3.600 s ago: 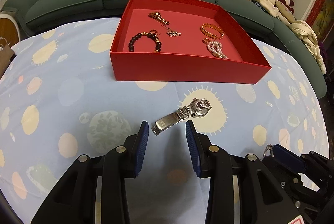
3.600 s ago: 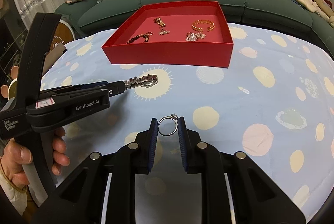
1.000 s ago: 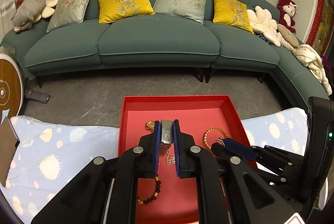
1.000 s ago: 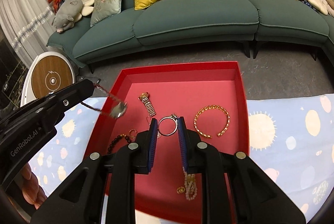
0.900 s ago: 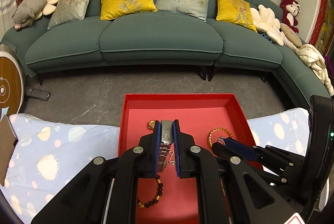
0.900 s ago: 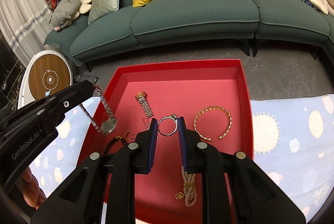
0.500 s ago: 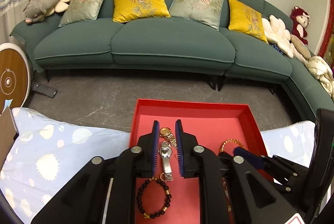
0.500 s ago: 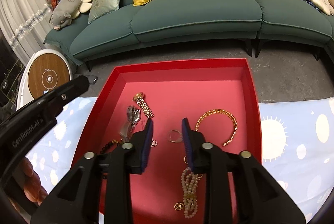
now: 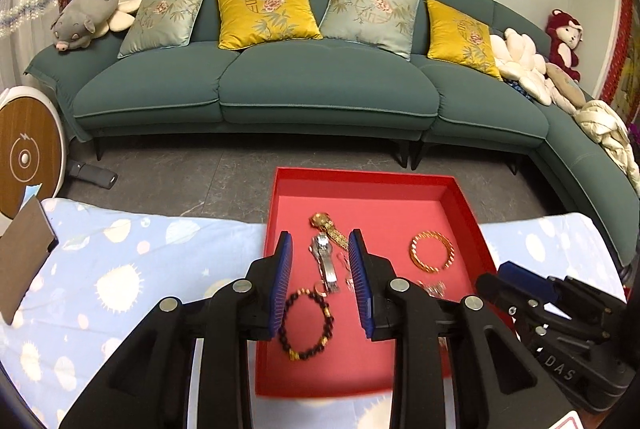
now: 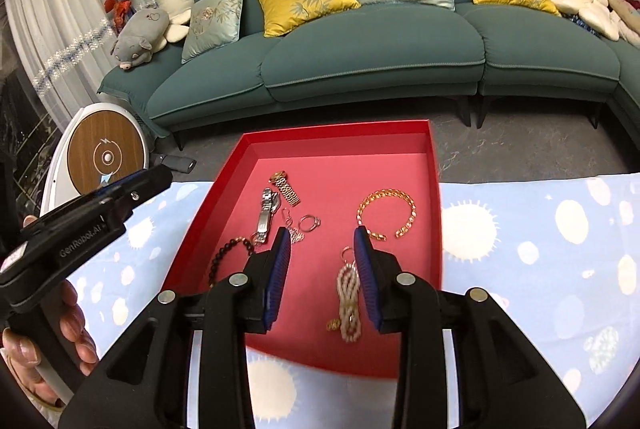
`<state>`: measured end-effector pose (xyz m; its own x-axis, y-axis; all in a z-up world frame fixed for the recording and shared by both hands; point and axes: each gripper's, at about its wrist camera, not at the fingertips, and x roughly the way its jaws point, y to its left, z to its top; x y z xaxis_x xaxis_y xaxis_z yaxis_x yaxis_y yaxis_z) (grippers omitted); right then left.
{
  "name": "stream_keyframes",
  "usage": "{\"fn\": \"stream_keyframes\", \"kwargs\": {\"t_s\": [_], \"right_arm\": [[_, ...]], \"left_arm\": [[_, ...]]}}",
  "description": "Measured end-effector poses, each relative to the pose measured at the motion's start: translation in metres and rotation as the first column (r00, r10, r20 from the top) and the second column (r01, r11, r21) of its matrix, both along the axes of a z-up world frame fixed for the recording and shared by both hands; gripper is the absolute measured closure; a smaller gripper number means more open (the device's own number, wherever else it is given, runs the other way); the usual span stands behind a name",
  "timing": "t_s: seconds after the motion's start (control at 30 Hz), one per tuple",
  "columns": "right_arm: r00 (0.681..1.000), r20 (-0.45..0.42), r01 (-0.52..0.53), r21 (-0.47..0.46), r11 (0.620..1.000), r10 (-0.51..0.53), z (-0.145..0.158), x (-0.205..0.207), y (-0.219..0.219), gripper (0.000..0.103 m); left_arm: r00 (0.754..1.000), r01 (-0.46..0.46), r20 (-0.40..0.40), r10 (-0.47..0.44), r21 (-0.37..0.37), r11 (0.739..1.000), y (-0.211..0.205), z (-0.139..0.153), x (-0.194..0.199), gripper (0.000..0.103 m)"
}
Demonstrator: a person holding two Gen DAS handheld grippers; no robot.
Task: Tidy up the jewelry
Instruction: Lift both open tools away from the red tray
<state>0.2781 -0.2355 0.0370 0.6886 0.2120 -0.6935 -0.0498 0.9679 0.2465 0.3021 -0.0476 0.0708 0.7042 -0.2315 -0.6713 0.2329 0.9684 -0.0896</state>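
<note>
Both the left tongs point(image 9: 321, 279) and the right tongs point(image 10: 320, 269) have just opened and grasp nothing, the silver watch point(image 9: 326, 263) and ring point(image 10: 309, 222) now lie in the red tray point(image 10: 435, 189), so no jewelry seems left on the worktop point(image 9: 120, 269).

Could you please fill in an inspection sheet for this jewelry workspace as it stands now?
Surface: table under a pale blue spotted cloth.
Job's things: open red cardboard tray holds a silver metal watch, gold-link watch, silver ring, gold chain bangle, dark beaded bracelet and pearl strand.
Clutter: brown card at the cloth's edge.
Grippers: left gripper and right gripper, jaws just opened, nothing between the pads.
Cables: nothing seen.
Surroundings: teal sofa with cushions and plush toys, grey floor.
</note>
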Motion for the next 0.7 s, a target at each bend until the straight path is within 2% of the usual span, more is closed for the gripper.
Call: {"fn": "stream_keyframes", "kwargs": {"t_s": [0.27, 0.4, 0.47, 0.57, 0.7], "right_arm": [[0.999, 0.025, 0.05, -0.084, 0.995, -0.048, 0.022, -0.075, 0.007, 0.07], [0.997, 0.013, 0.076, -0.072, 0.994, -0.075, 0.025, -0.114, 0.007, 0.068], [0.997, 0.012, 0.081, -0.092, 0.992, -0.08, 0.024, -0.132, 0.011, 0.068], [0.996, 0.027, 0.084, -0.121, 0.989, -0.081, 0.026, -0.153, 0.018, 0.068], [0.996, 0.041, 0.084, -0.102, 0.991, -0.08, 0.026, -0.174, 0.023, 0.068]], "left_arm": [[1.0, 0.016, -0.012, -0.016, -0.012, 1.0, 0.007, 0.009, -0.067, 0.076], [1.0, -0.023, -0.013, 0.023, 0.019, 1.0, 0.01, 0.009, -0.102, 0.076], [0.999, -0.036, -0.026, 0.036, 0.007, 0.999, 0.014, 0.008, -0.118, 0.076], [0.998, -0.044, -0.037, 0.045, 0.019, 0.999, 0.016, 0.004, -0.134, 0.076], [0.997, -0.049, -0.063, 0.052, 0.035, 0.998, 0.018, -0.005, -0.152, 0.076]]}}
